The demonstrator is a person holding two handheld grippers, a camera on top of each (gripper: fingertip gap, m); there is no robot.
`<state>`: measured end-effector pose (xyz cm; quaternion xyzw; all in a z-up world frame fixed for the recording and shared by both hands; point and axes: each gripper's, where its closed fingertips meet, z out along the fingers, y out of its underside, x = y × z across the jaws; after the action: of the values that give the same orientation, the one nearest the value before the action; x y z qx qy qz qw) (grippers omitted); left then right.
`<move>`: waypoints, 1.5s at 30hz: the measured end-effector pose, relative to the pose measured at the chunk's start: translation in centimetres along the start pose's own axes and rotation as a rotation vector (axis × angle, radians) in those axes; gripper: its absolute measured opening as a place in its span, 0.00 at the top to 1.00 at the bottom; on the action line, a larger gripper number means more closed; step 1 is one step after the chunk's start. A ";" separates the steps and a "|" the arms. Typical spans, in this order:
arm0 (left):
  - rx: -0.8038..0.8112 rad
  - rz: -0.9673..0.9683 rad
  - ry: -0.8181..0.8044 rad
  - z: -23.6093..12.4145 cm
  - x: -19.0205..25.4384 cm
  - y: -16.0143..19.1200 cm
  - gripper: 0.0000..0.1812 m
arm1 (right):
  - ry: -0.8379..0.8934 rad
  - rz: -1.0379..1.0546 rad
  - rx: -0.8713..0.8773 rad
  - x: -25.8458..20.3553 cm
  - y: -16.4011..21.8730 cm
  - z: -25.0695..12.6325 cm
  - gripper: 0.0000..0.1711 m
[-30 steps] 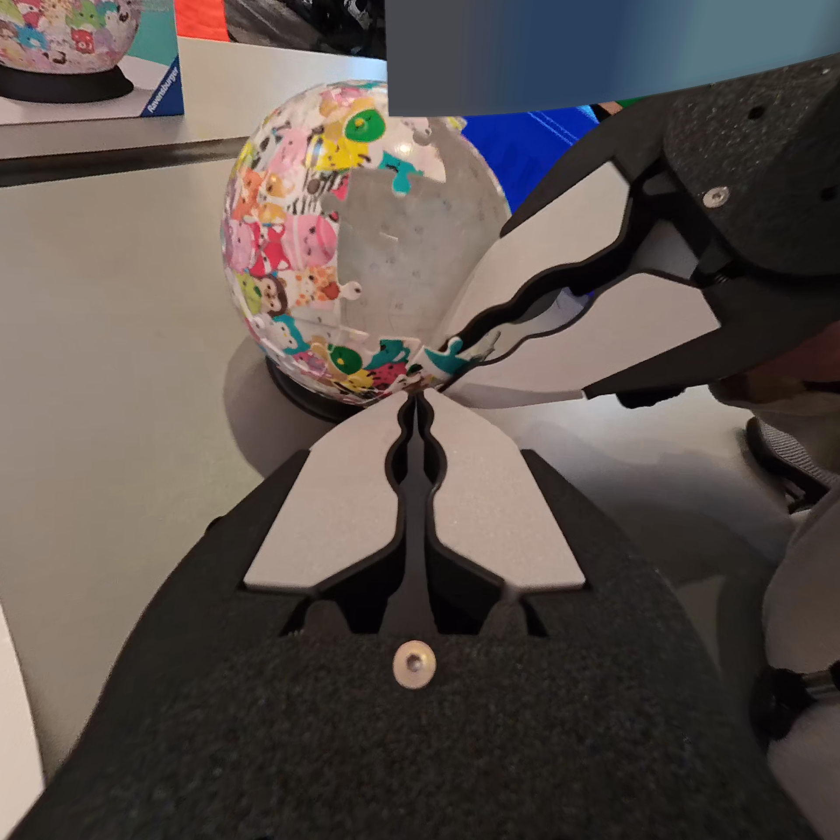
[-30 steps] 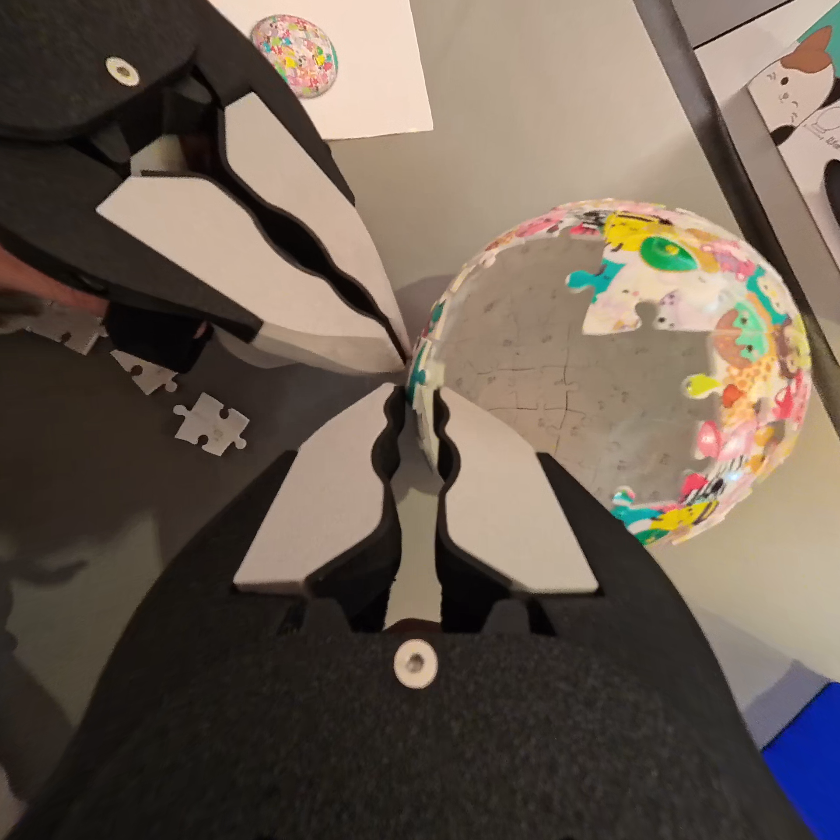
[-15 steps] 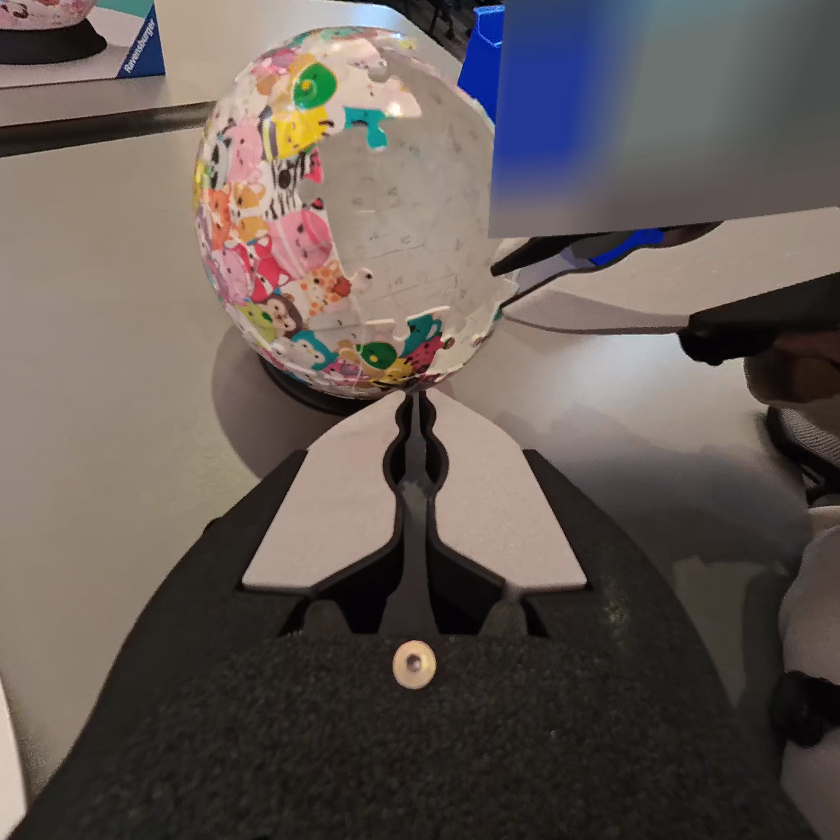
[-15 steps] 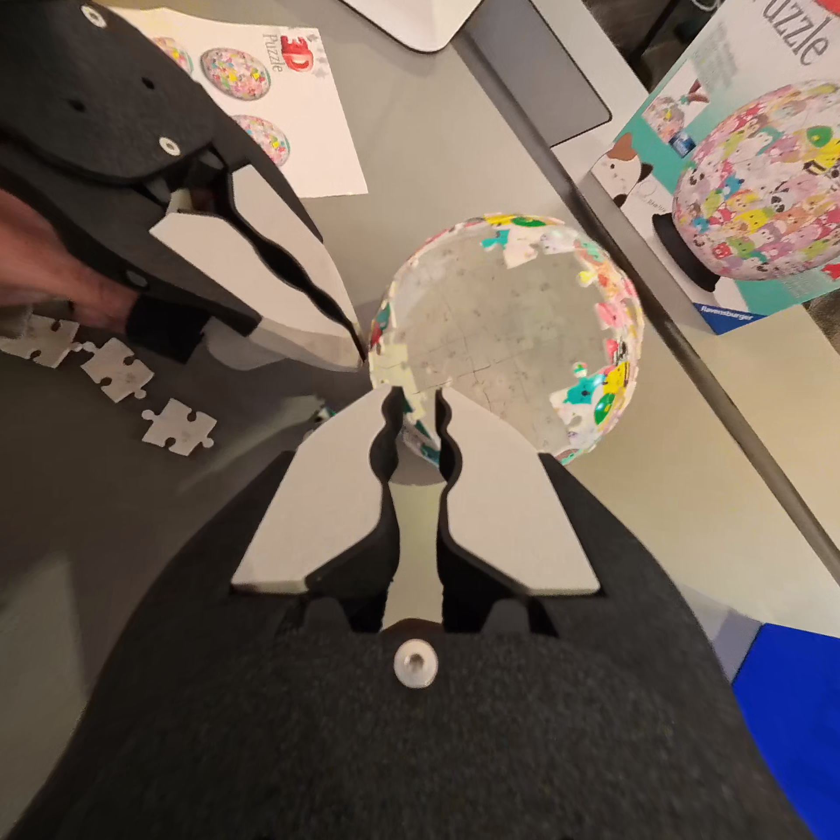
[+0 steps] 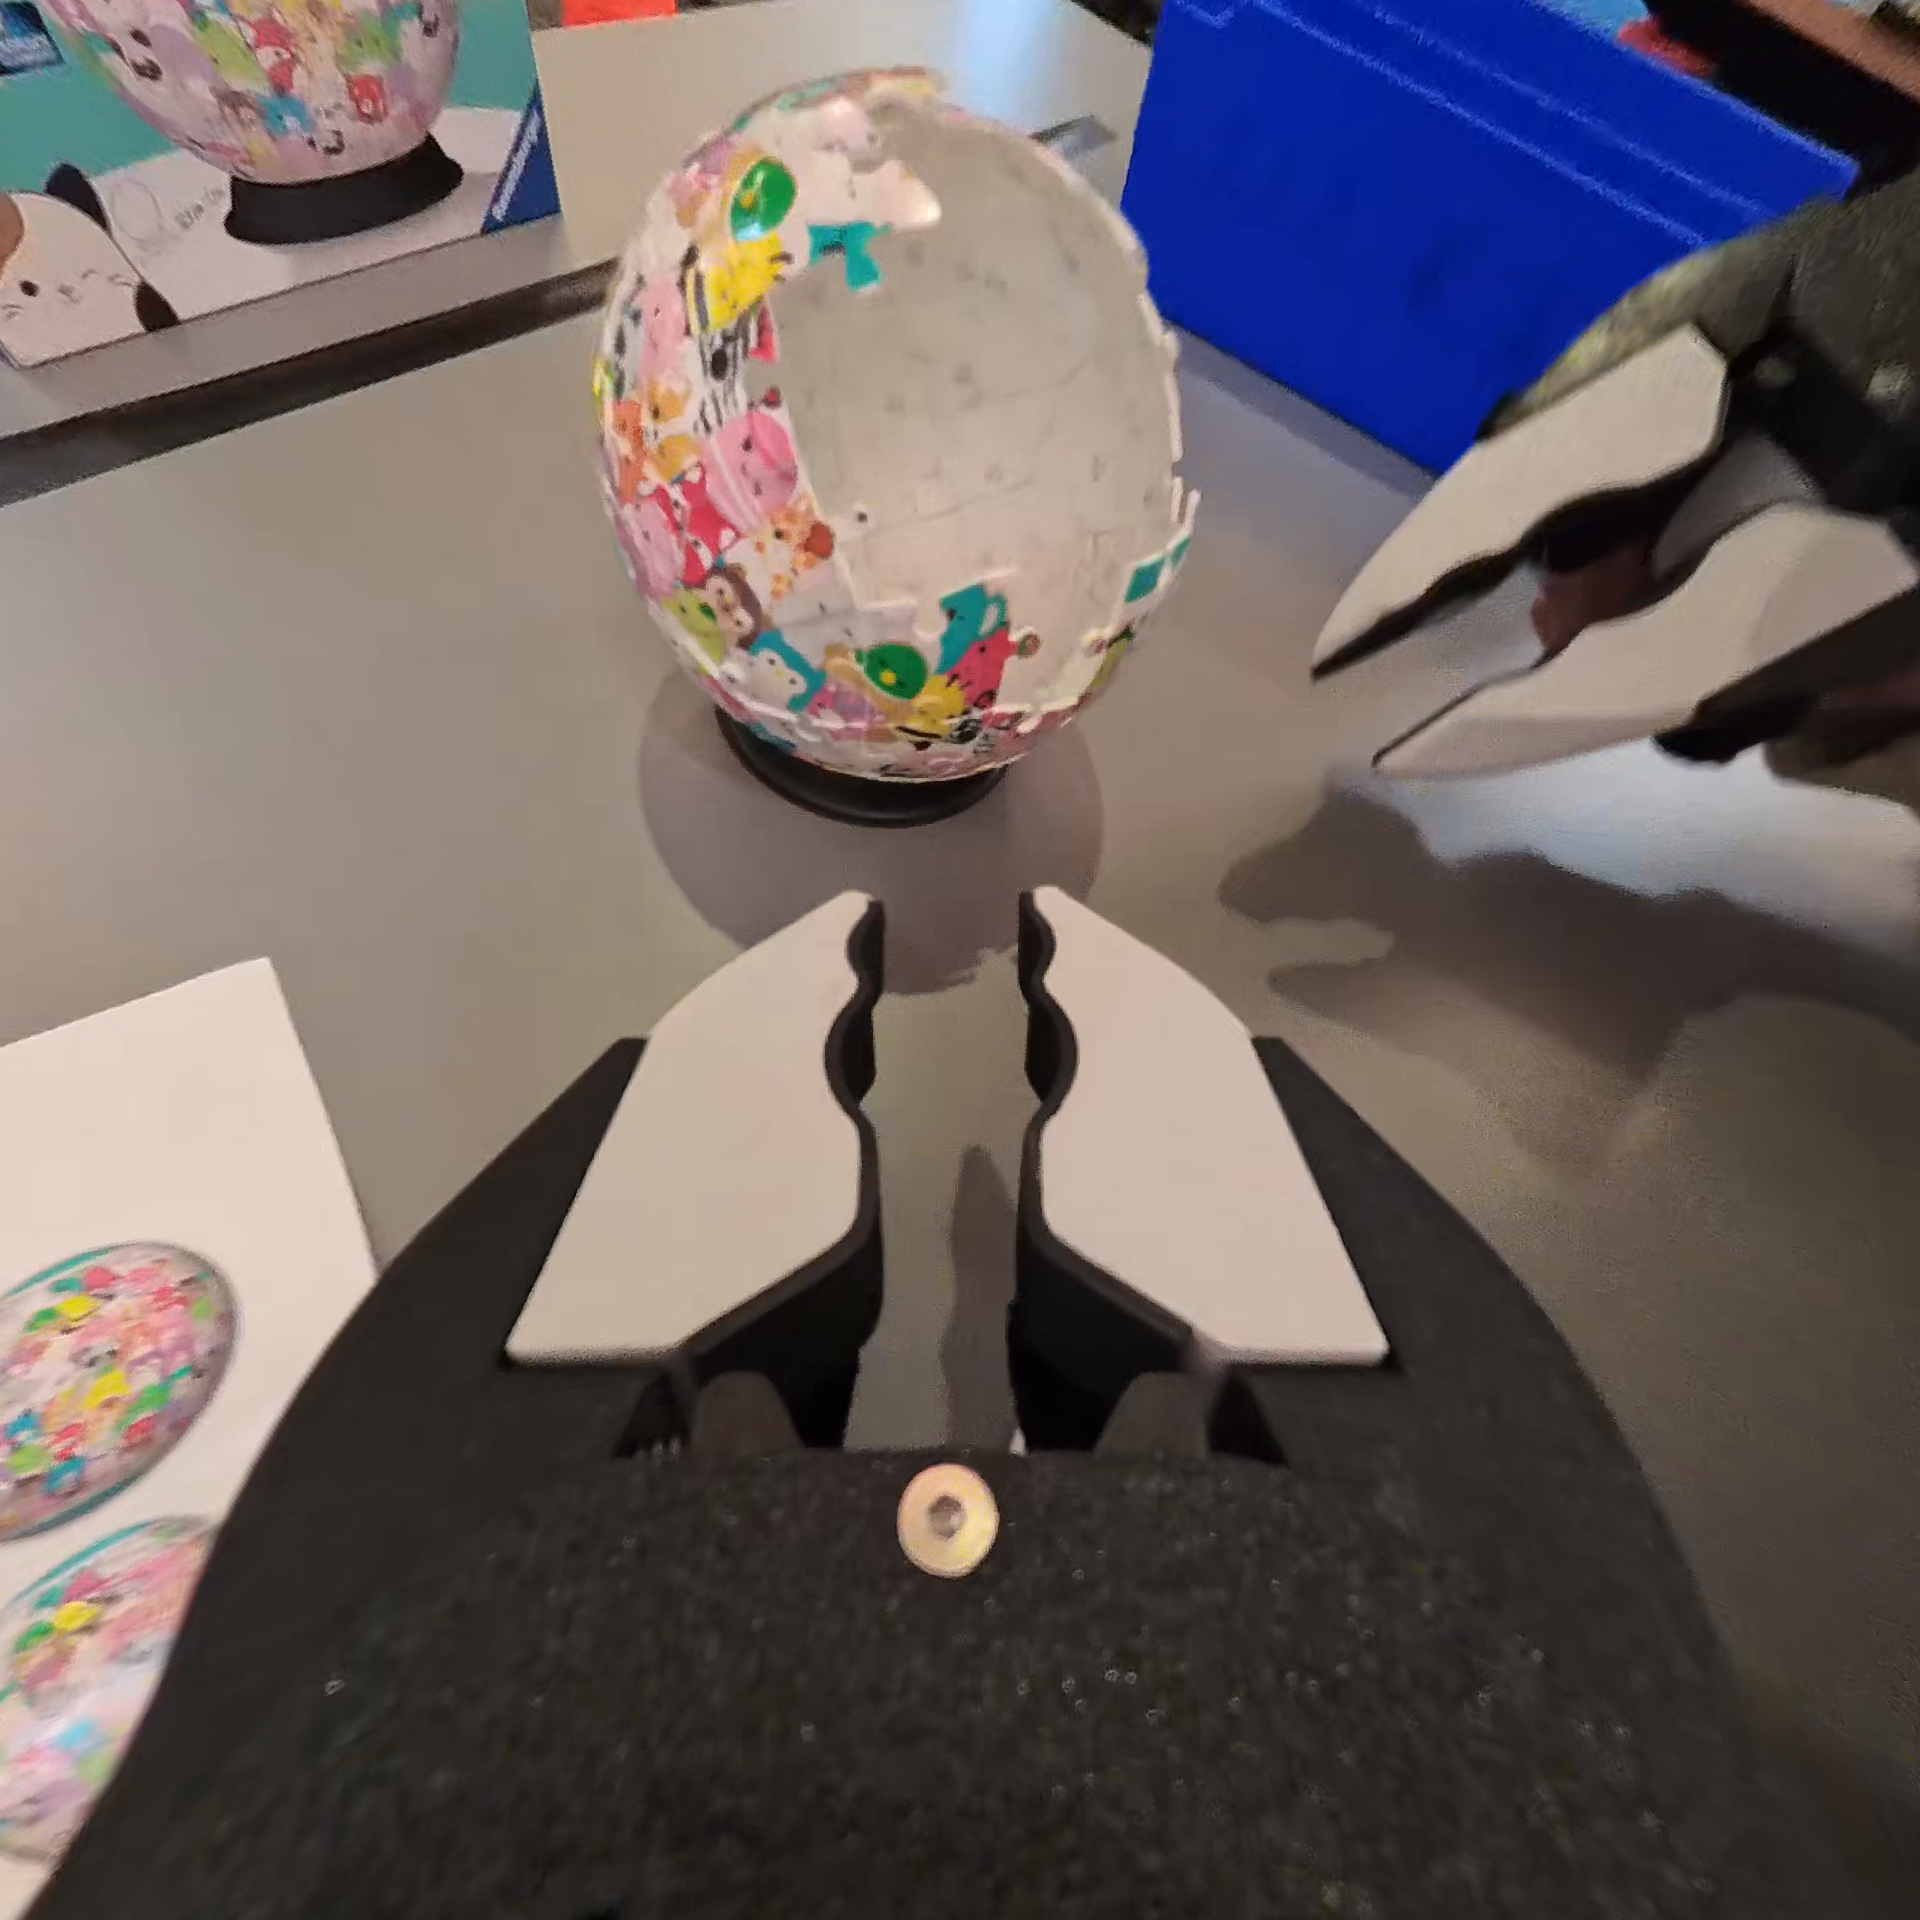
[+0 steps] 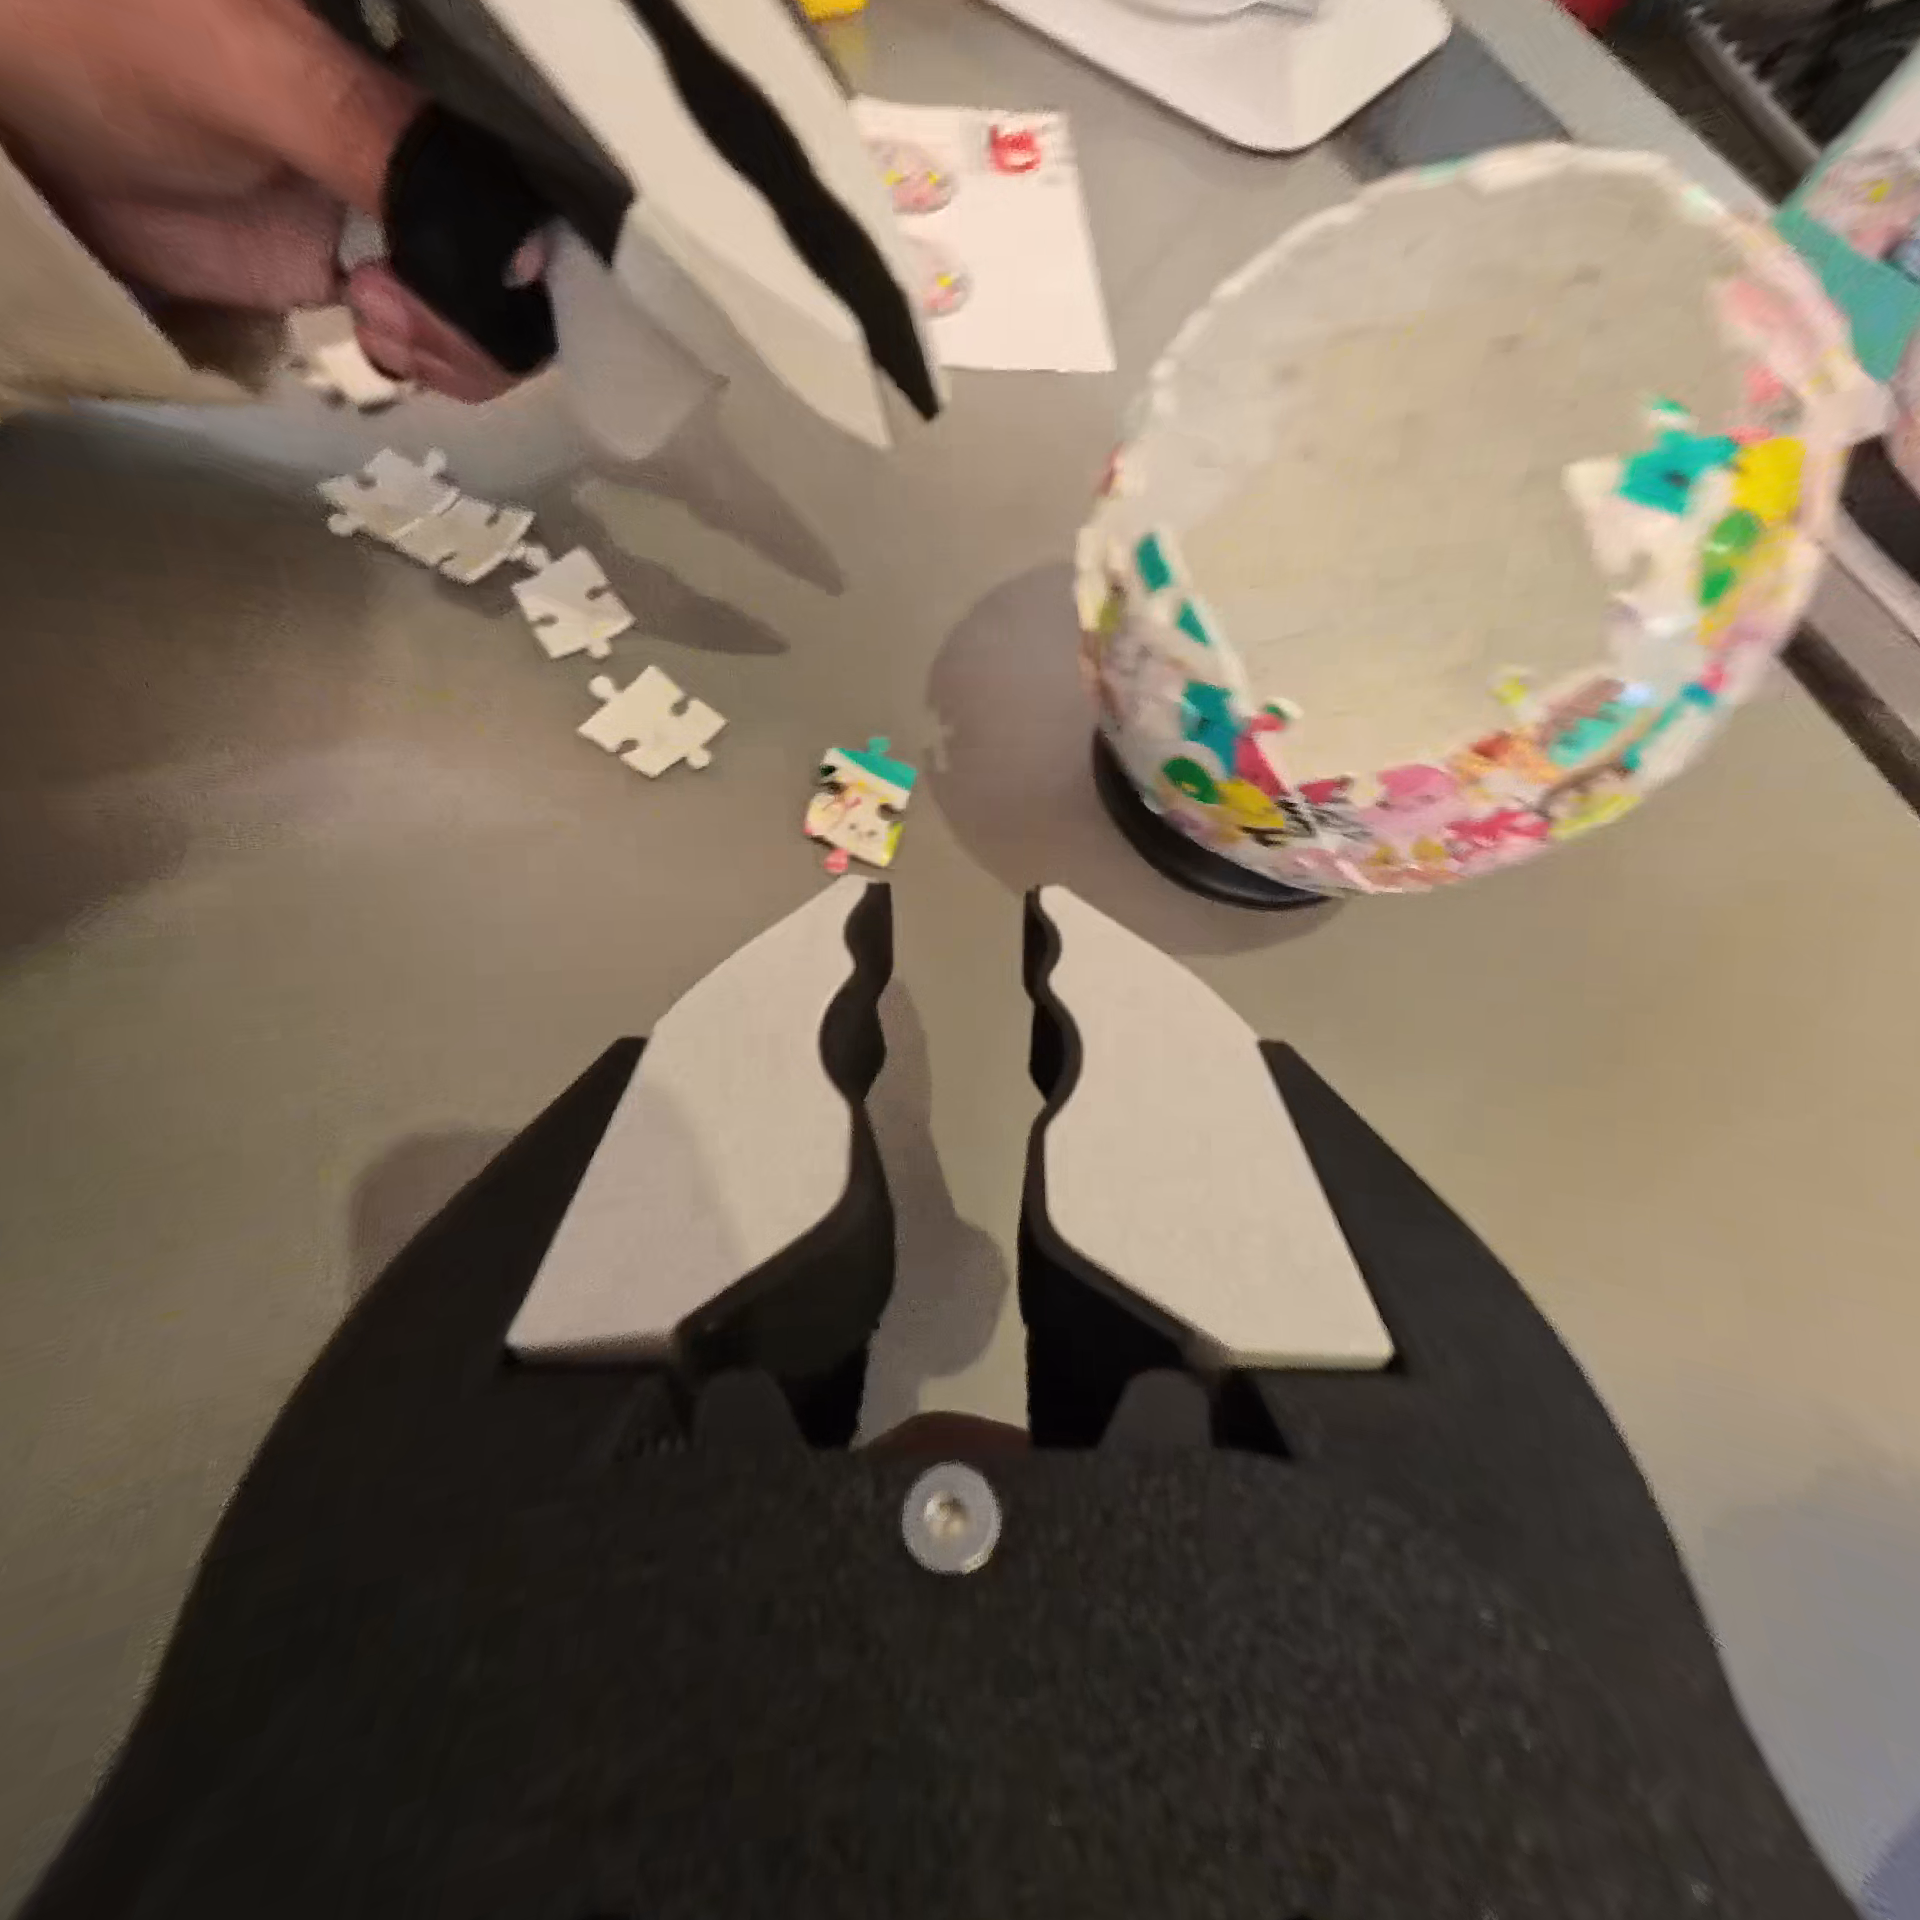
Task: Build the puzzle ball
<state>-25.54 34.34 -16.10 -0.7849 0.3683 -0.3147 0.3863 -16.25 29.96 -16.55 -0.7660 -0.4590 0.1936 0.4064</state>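
The partly built puzzle ball (image 5: 894,436) stands on its black ring stand (image 5: 862,790), with a large opening that shows its white inside. My left gripper (image 5: 951,914) is open and empty, a little short of the stand. My right gripper (image 5: 1345,717) hangs to the right of the ball, slightly open. In the right wrist view my right gripper (image 6: 956,899) is open and empty above the table. A coloured puzzle piece (image 6: 860,805) lies face up just ahead of its left fingertip, left of the ball (image 6: 1455,499). The left gripper (image 6: 906,421) is at the upper left.
Several white face-down pieces (image 6: 566,603) lie in a row to the left on the grey table. A printed sheet (image 5: 156,1195) lies at the left, the puzzle box (image 5: 260,156) at the back left and a blue bin (image 5: 1455,229) at the back right. A hand (image 6: 208,187) holds the left gripper. The grippers' ends are close to 11 centimeters from one another. From either gripper's tips it is about 8 centimeters to the coloured puzzle piece (image 6: 860,805).
Both grippers were shut at the ball's lower rim. Both have opened and pulled back from the ball, and a coloured piece now lies on the table beside the stand.
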 end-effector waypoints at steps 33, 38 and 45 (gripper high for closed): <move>-0.247 0.260 0.142 6.1 -1.8 0.4 0.56 | -0.320 0.379 0.036 7.9 -1.4 4.4 0.35; -0.235 0.229 0.121 6.1 -2.4 0.5 0.54 | -0.337 0.326 0.054 7.7 -1.3 3.9 0.35; -0.203 0.217 0.110 6.6 -2.3 -0.1 0.52 | -0.312 0.396 0.091 7.8 -2.3 4.7 0.31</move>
<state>-21.57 38.73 -19.77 -0.7570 0.5014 -0.2750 0.3161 -16.72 39.37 -16.89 -0.7828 -0.3478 0.4058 0.3187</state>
